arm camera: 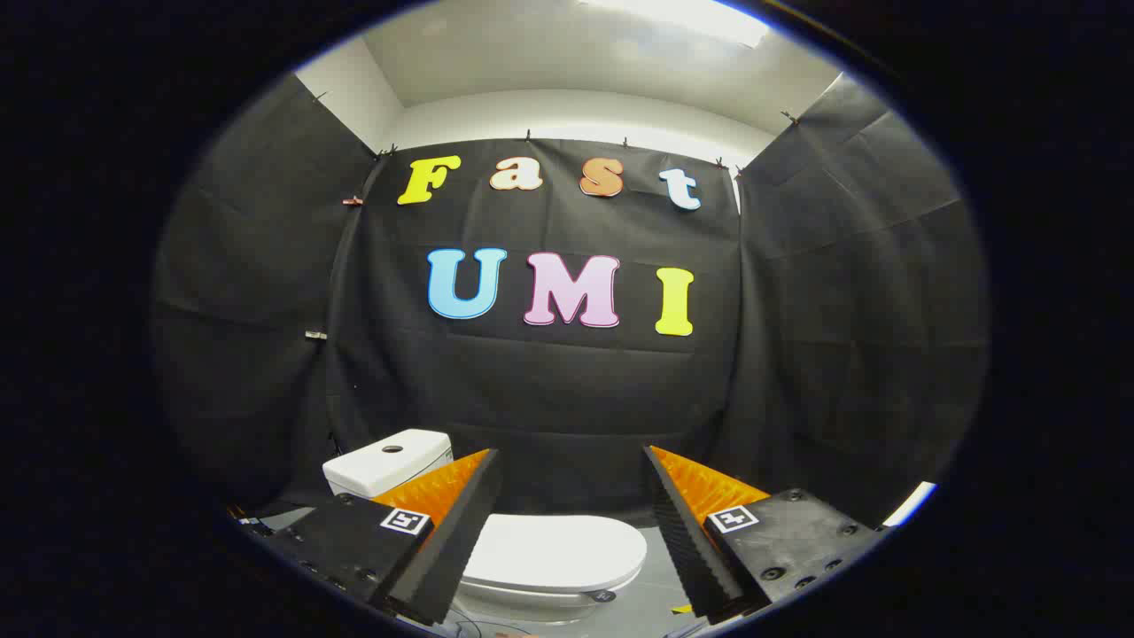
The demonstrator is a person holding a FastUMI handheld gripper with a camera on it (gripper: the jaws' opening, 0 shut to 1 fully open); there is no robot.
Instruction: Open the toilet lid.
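Booth floor [651,589] — toilet lid [554,551] down btwn parted claw [571,474].

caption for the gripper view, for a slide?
Open gripper held above a white toilet, its lid down flat between the fingers, tank beyond the left finger.

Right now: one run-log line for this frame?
phase: approach | gripper: open, holding nothing | toilet lid: closed, between and beyond fingers | tank: behind lid, past one finger | contact: none
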